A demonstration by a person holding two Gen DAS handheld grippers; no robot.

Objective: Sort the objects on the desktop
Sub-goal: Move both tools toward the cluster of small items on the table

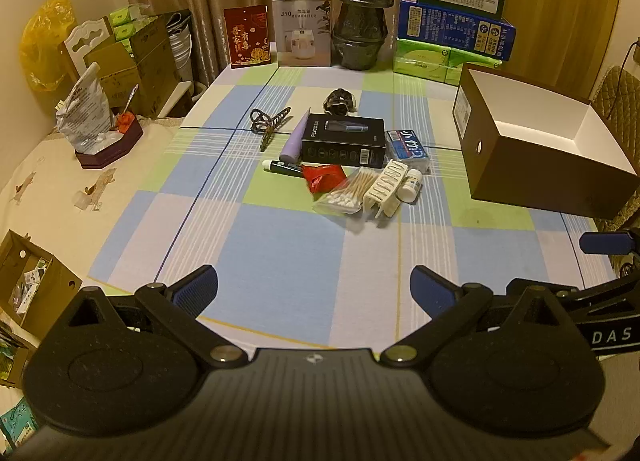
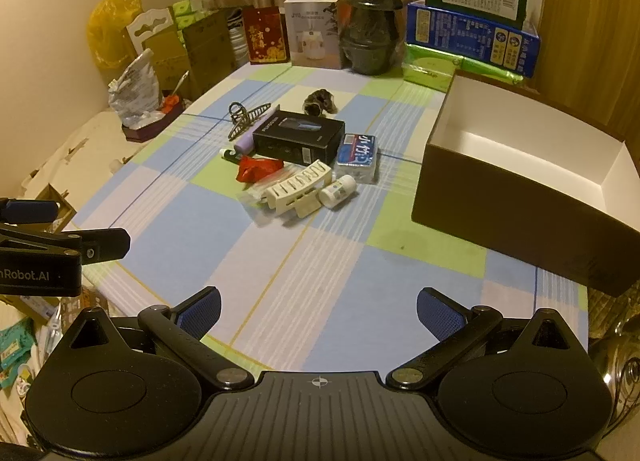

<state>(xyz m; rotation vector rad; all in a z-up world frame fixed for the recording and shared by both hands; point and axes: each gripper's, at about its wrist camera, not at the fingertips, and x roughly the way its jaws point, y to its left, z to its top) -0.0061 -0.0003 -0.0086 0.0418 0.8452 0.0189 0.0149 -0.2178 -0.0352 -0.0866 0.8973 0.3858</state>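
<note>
Desktop objects are lying in one tight cluster at mid-table on the checked cloth [image 1: 280,253], and nothing is sitting yet in the open brown box [image 2: 520,165] with the white lining. From the left gripper [image 1: 314,293] the pile is sitting at about twelve o'clock, well apart from the fingertips; from the right gripper [image 2: 318,313] it is lying toward eleven o'clock, with the box at about two o'clock. Both pairs of jaws are standing wide and holding nothing, tilted down over bare cloth.

The nearest pieces are the white hair clip [image 2: 298,189], the small white bottle [image 2: 339,191] and the bag of cotton swabs [image 1: 348,193]. The clip's long axis is running from roughly eight to two o'clock in the right view, so jaws closing across its narrow width would probably need a wrist turn. Behind them the black carton [image 1: 343,141] is lying broadside, touching the purple tube [image 1: 295,137] at its nine o'clock end and just beside the blue packet [image 1: 409,145] at its three o'clock end.

The right gripper is looking like the better placed one, being between pile and box. Open cloth is stretching between both grippers and the pile, and a clear lane is running between pile and box. The box's near wall is standing tall, so anything carried will likely have to be going over that rim.
</note>
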